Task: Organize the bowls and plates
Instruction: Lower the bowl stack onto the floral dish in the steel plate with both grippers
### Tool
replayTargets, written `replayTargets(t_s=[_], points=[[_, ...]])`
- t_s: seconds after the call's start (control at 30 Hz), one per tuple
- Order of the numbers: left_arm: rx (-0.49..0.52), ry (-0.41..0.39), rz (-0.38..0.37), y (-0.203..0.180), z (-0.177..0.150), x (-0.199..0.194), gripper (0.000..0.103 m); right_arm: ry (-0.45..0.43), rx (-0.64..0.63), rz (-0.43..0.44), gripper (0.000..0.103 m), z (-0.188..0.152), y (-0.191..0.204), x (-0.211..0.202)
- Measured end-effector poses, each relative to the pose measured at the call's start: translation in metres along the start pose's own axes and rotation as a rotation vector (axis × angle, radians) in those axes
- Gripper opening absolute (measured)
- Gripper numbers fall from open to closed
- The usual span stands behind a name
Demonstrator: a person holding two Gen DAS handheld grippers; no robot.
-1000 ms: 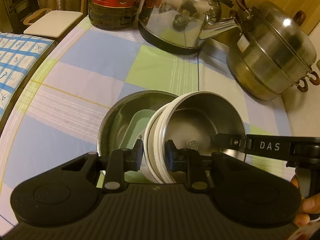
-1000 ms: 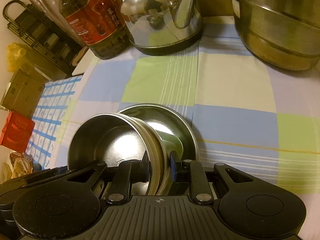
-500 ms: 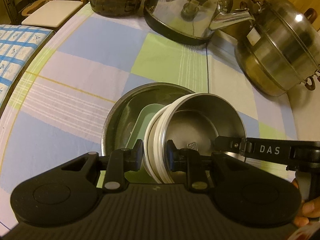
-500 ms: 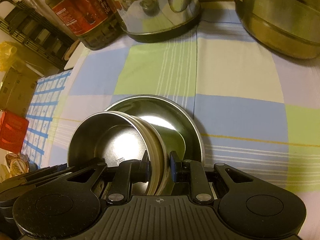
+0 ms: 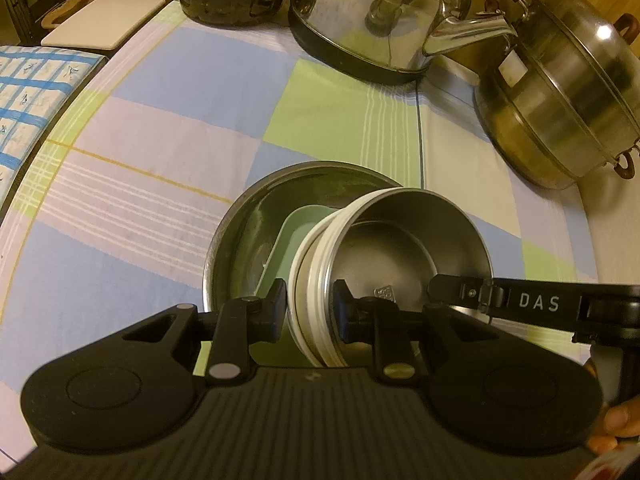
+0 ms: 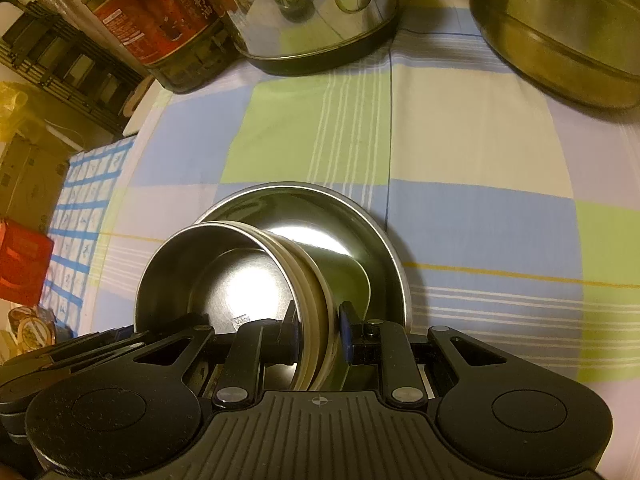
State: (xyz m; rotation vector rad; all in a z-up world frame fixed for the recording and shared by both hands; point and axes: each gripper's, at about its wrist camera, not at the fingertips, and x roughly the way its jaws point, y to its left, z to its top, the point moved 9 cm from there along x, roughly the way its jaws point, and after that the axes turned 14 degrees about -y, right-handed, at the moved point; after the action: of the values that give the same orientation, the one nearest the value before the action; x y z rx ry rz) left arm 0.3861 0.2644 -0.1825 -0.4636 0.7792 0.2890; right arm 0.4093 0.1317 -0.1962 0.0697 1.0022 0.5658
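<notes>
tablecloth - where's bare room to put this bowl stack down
Bare cloth lies between the big steel plate and the kettle, on the green square. More lies right of the plate, below the steamer pot. The left side toward the table edge is bare too. The back is crowded: oil bottle, kettle, pot. Both grippers hold the bowl stack.
</notes>
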Motion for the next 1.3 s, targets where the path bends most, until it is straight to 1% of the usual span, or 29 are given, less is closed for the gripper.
replayTargets(t_s=[0.53,0.63,0.8,0.93,1.17,1.2,1.23,1.3], points=[[0.047,-0.014,-0.005,-0.002,0.0,0.001,0.021,0.011,0.017,0.013,0.02,-0.003,-0.004,0.003],[0.036,-0.013,-0.016,0.0,0.0,0.002,0.021,0.002,0.005,0.022,0.02,-0.004,-0.004,0.002],[0.057,-0.034,-0.005,-0.001,0.001,-0.001,0.021,-0.022,-0.008,0.047,0.02,-0.004,-0.003,-0.002],[0.083,-0.067,-0.003,-0.002,0.006,-0.008,0.021,-0.065,-0.019,0.07,0.02,0.001,-0.002,-0.009],[0.12,-0.122,-0.017,-0.006,0.015,-0.021,0.02,-0.149,0.032,0.142,0.02,0.014,-0.003,-0.029],[0.123,-0.124,-0.022,-0.007,0.016,-0.022,0.018,-0.157,0.04,0.148,0.02,0.015,-0.004,-0.03],[0.122,-0.123,-0.026,-0.007,0.016,-0.022,0.013,-0.161,0.051,0.153,0.02,0.016,-0.005,-0.031],[0.111,-0.116,-0.041,-0.008,0.017,-0.022,0.011,-0.156,0.078,0.163,0.02,0.017,-0.006,-0.031]])
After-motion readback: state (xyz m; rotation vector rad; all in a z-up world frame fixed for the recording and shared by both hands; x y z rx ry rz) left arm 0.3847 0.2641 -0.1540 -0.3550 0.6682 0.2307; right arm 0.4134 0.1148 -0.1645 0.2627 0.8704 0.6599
